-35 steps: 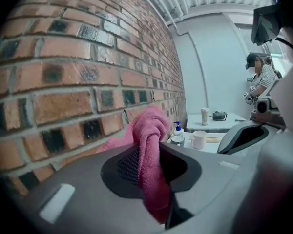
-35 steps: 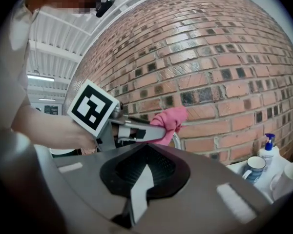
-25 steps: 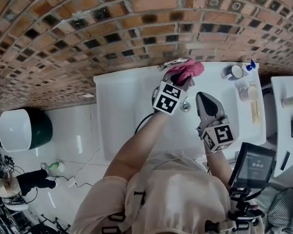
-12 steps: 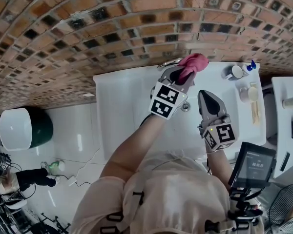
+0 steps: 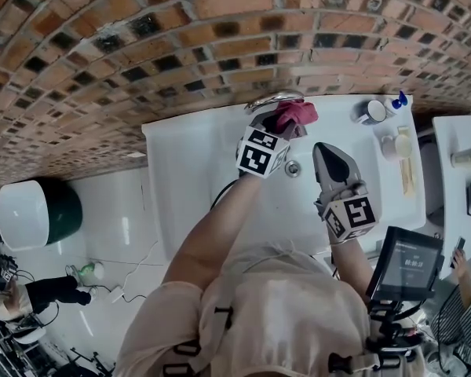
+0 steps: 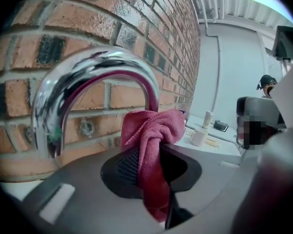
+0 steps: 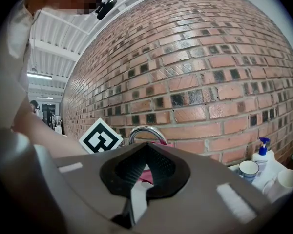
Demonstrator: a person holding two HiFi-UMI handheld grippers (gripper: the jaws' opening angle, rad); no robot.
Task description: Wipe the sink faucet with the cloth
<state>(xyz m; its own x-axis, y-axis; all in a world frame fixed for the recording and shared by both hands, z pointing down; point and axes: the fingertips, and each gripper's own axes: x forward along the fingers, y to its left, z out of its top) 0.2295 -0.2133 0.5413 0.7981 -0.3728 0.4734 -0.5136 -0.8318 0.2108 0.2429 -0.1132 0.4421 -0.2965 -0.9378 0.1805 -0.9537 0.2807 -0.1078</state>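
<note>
A curved chrome faucet [image 5: 268,99] rises at the back of the white sink [image 5: 192,159], against the brick wall. My left gripper [image 5: 276,124] is shut on a bunched pink-red cloth [image 5: 297,113], which rests against the faucet's right side. In the left gripper view the cloth [image 6: 154,135] sticks out of the gripper [image 6: 149,152] and touches the descending end of the faucet's arch [image 6: 88,77]. My right gripper [image 5: 327,151] hovers over the basin to the right, shut with nothing in it. In its own view the gripper [image 7: 146,147] points at the faucet [image 7: 146,130].
A mug [image 5: 373,114], a blue-topped pump bottle [image 5: 400,102] and a white cup [image 5: 392,146] stand on the sink's right ledge. The drain [image 5: 293,168] lies below the faucet. A screen on a stand [image 5: 404,265] is at lower right and a white bin [image 5: 23,210] on the floor at left.
The left gripper carried the cloth up over the faucet's arch, then back down along it. The right gripper stayed where it was.
</note>
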